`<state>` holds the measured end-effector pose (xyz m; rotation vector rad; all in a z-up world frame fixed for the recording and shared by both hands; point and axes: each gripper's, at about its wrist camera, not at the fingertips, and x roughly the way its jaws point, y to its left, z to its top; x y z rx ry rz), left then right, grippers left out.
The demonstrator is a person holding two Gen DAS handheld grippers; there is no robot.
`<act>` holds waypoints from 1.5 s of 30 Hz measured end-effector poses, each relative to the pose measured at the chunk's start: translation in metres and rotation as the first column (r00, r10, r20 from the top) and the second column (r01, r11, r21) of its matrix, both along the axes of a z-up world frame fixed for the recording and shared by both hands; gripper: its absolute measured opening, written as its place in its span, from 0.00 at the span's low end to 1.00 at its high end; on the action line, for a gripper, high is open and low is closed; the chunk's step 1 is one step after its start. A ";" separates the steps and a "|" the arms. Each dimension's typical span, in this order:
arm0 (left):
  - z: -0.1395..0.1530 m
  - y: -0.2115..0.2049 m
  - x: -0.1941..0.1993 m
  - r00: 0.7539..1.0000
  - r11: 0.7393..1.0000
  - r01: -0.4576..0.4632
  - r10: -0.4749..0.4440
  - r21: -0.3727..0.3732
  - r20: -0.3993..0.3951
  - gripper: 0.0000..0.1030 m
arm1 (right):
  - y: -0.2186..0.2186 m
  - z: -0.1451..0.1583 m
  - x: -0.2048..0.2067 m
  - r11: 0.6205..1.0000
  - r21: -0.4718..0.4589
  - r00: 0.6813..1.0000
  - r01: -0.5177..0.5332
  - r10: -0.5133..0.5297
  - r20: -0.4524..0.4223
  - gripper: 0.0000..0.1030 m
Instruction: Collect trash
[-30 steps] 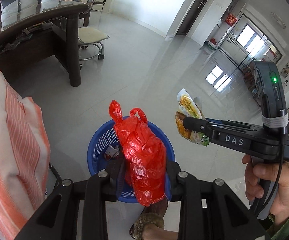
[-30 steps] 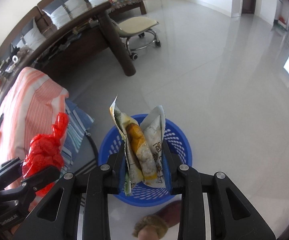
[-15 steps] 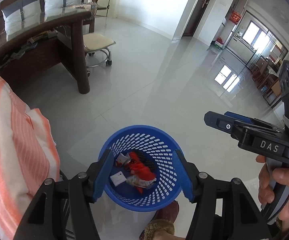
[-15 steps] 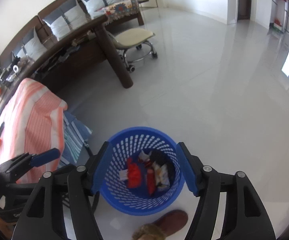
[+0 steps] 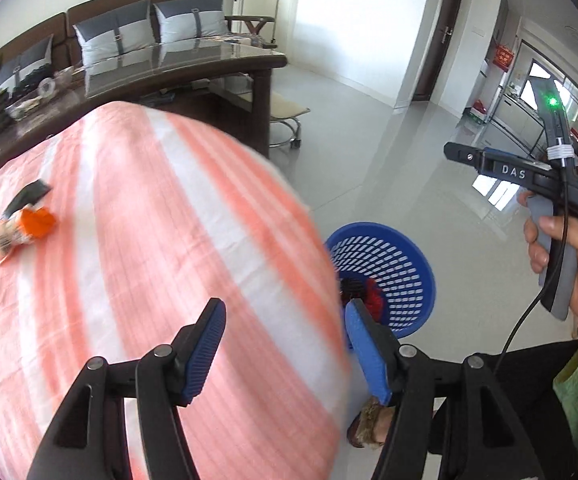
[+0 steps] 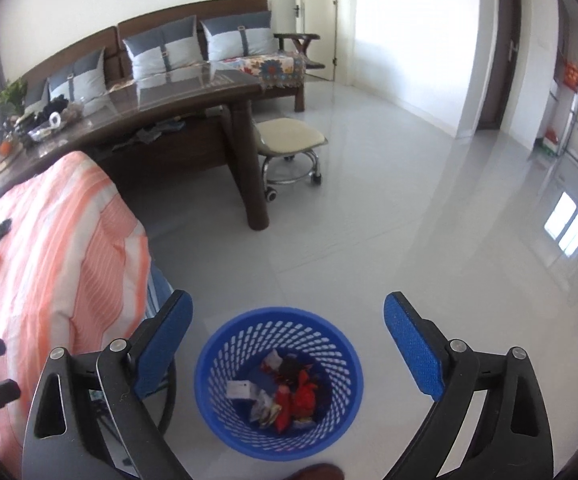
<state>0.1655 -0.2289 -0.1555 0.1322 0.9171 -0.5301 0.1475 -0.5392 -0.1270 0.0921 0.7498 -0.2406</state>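
A blue mesh basket [image 6: 209,384] stands on the floor and holds the red plastic bag [image 6: 305,396], a snack wrapper [image 6: 263,410] and other scraps; it also shows in the left wrist view [image 5: 409,256]. My right gripper [image 6: 287,344] is open and empty above the basket; it shows from the side in the left wrist view [image 5: 455,152]. My left gripper [image 5: 283,340] is open and empty over the orange-striped cloth [image 5: 149,220]. An orange wrapper [image 5: 21,230] and a dark object [image 5: 27,196] lie on the cloth at the far left.
A dark wooden desk [image 6: 177,120] with clutter stands behind the cloth-covered surface. A wheeled stool [image 6: 289,148] stands by its leg. A sofa with cushions [image 6: 193,48] lines the wall. The tiled floor [image 6: 429,220] stretches right. A slippered foot [image 5: 369,428] is near the basket.
Both grippers opened and dropped the red bag and the snack wrapper into the basket. The left gripper has since swung left over the striped cloth; the right has risen above the basket.
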 end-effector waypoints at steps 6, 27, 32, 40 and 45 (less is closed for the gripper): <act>-0.007 0.096 -0.007 0.991 0.990 -0.128 0.126 0.067 0.034 0.62 | 0.100 0.017 0.008 0.977 -0.005 0.973 -0.214 0.214 0.086 0.95; -0.003 0.217 0.152 0.992 0.995 -0.099 0.096 0.032 0.078 0.62 | 0.317 -0.052 0.022 0.745 0.078 0.740 -0.663 0.667 -0.084 0.95; -0.003 0.194 0.125 0.972 0.970 0.226 -0.231 -0.084 -0.048 0.63 | 0.311 -0.047 0.023 0.763 0.059 0.759 -0.644 0.647 -0.078 0.95; 0.004 0.186 0.142 0.993 0.989 0.108 -0.111 -0.103 -0.026 0.70 | 0.303 -0.045 0.021 0.769 0.041 0.765 -0.638 0.639 -0.078 0.95; -0.013 0.156 0.159 0.989 0.990 0.138 -0.137 0.014 -0.056 0.71 | 0.301 -0.051 0.013 0.767 0.032 0.762 -0.641 0.641 -0.094 0.95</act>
